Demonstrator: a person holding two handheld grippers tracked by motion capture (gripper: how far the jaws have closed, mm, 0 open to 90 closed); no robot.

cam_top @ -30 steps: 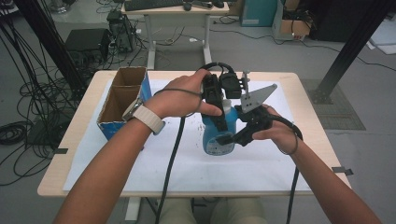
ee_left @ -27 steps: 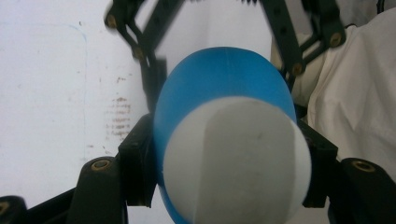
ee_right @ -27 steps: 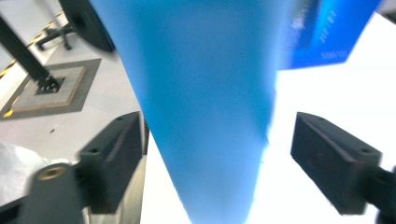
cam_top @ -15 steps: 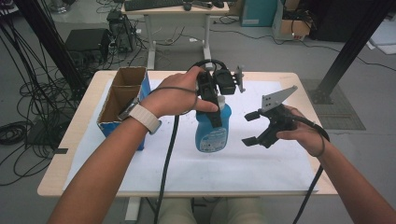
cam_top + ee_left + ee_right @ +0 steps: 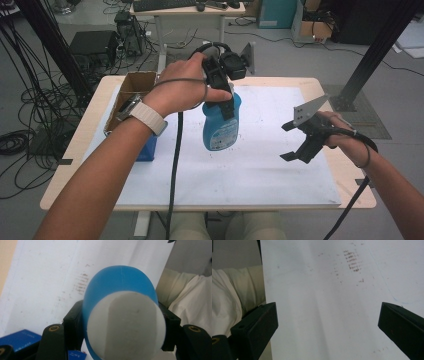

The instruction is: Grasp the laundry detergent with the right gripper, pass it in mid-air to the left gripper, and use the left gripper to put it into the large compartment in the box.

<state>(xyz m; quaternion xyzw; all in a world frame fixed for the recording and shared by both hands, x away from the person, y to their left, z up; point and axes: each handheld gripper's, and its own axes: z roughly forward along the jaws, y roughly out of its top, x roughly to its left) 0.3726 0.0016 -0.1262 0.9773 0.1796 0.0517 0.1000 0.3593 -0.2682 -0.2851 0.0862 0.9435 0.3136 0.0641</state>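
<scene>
A blue spray-type bottle (image 5: 220,127) with a printed label hangs above the white sheet (image 5: 260,170), tilted a little. My left gripper (image 5: 227,105) is shut on its upper part, just below the top. In the left gripper view the bottle's blue body (image 5: 120,282) and pale top sit squeezed between the two black jaws of the left gripper (image 5: 122,330). My right gripper (image 5: 286,141) is off to the right of the bottle, well apart from it. Its jaws have just been opening and stand wide, with nothing between them. The right gripper (image 5: 328,322) faces the bare sheet (image 5: 324,290).
An open cardboard box (image 5: 131,90) stands at the table's left edge, with a dark blue box (image 5: 147,150) in front of it. The sheet has faint brown smudges (image 5: 352,261). Beyond the wooden table (image 5: 75,150) are cables and a desk.
The right gripper has let go of the bottle's lower body, opened wide and moved away to the right. The left gripper has lifted the bottle a little.
</scene>
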